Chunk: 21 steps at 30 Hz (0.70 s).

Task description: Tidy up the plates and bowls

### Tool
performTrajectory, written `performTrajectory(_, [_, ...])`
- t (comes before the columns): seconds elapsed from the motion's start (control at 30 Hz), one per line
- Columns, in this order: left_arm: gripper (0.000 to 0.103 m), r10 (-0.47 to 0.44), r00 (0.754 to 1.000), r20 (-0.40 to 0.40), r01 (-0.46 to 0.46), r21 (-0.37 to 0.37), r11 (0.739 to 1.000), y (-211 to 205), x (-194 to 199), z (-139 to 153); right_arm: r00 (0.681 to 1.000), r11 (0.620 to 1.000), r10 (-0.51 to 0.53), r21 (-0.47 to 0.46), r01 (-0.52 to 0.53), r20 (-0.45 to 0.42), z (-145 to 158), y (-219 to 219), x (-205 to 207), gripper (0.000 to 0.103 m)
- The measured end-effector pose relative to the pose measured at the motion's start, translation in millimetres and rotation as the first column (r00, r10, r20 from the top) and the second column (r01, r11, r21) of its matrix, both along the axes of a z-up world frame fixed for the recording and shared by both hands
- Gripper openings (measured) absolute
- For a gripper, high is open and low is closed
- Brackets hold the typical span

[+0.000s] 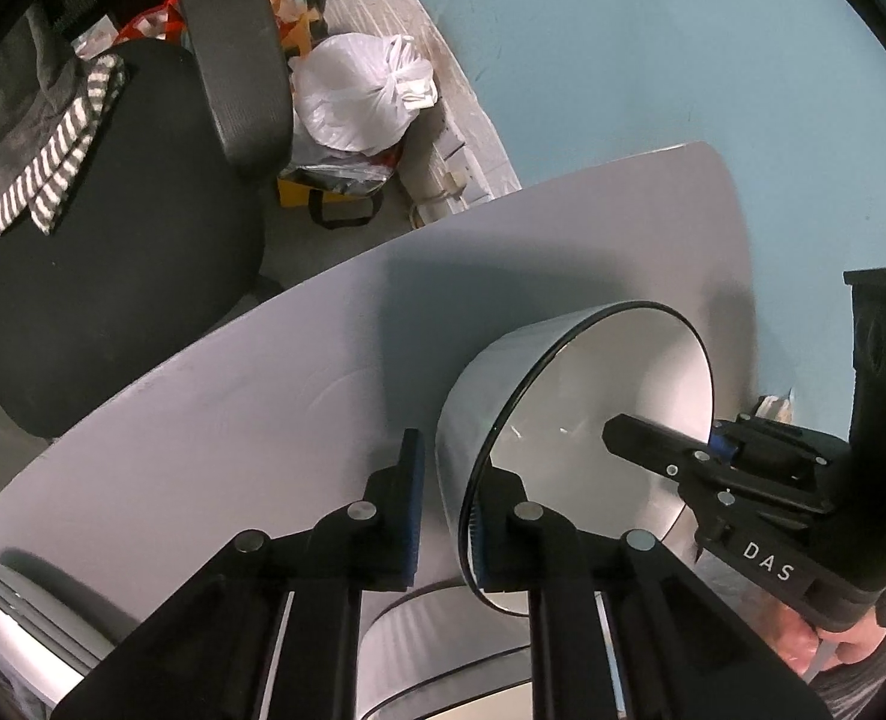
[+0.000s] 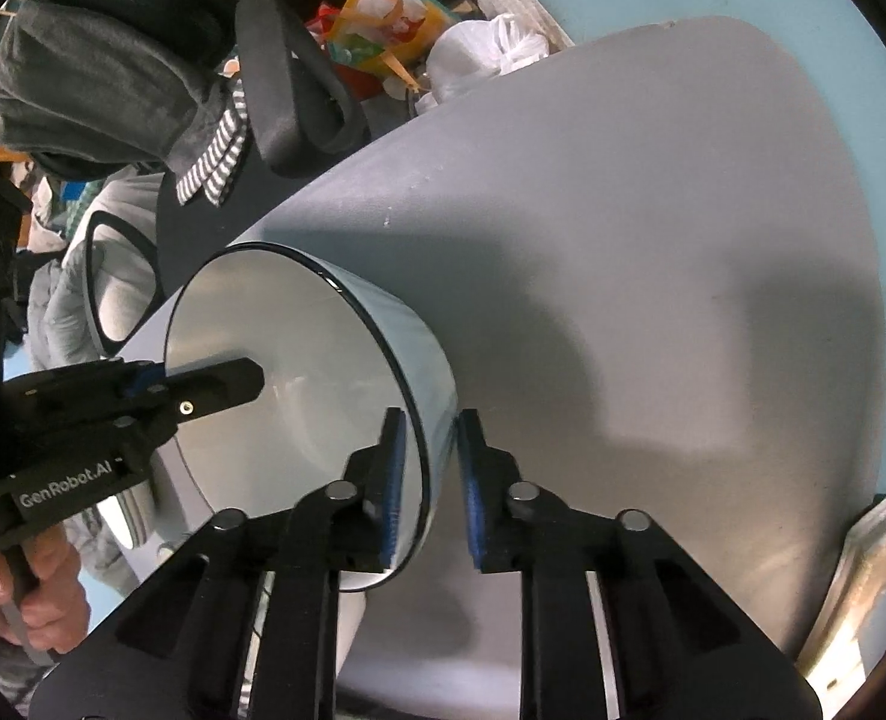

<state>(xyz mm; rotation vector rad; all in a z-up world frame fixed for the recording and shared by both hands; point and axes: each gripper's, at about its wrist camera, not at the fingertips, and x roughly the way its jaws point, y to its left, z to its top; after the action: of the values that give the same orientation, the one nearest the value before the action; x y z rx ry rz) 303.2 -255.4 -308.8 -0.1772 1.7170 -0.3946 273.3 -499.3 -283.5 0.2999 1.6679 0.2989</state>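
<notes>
Blue rubber pads line both grippers, and each pair is clamped on the wall of the same white bowl. The left gripper pinches the near side of the dark-edged rim, one finger outside the wall and one inside. The right gripper does the same from the opposite side, so the bowl sits between the two hands and neither is nearer. Both look closed on the wall itself rather than merely straddling it.

The bowl is deep and straight-sided, its open mouth facing up toward the cameras, and it stands on the grey table; whether its base touches the surface or hangs just above it cannot be told. With opposing grips across the rim, the coming lift seems to depend on both hands rising together and level.

Another white dish lies just below the left gripper, and a stack of plates sits at the table's near left corner. Farther on the tabletop is bare, giving free room. Its far edge drops to a black office chair and a white tied bag on the floor.
</notes>
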Motion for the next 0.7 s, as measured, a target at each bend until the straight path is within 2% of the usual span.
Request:
performTrajectory(0.07, [0.01,0.004,1.0,-0.014,-0.004,-0.009,1.0,-1.0,-0.2,-3.1,1.0,1.0,-0.001,0.002,0.001,0.003,0.2,-0.6,-0.5,0.013])
performTrajectory(0.27, [0.01,-0.016,1.0,0.003,0.016,0.017,1.0,-6.7,-1.5,-3.6,1.0,1.0,-0.018,-0.02,0.018,-0.007,-1.0,1.7,0.7,0.012])
performTrajectory(0.37, [0.01,-0.017,1.0,-0.02,0.018,0.041,0.999,-8.2,-3.0,-4.0,1.0,0.999,-0.02,-0.026,0.019,-0.006,0.4,4.4,1.8,0.011])
performTrajectory(0.5, [0.01,-0.076,0.997,0.01,0.075,0.084,0.994,-13.6,-8.5,2.3,1.0,1.0,0.003,-0.029,-0.003,-0.001,3.1,8.5,2.7,0.012])
performTrajectory(0.7, [0.01,-0.065,0.998,0.021,0.063,0.075,0.995,-9.6,-10.2,14.4,1.0,1.0,-0.013,-0.011,0.013,-0.014,10.0,4.9,7.3,0.012])
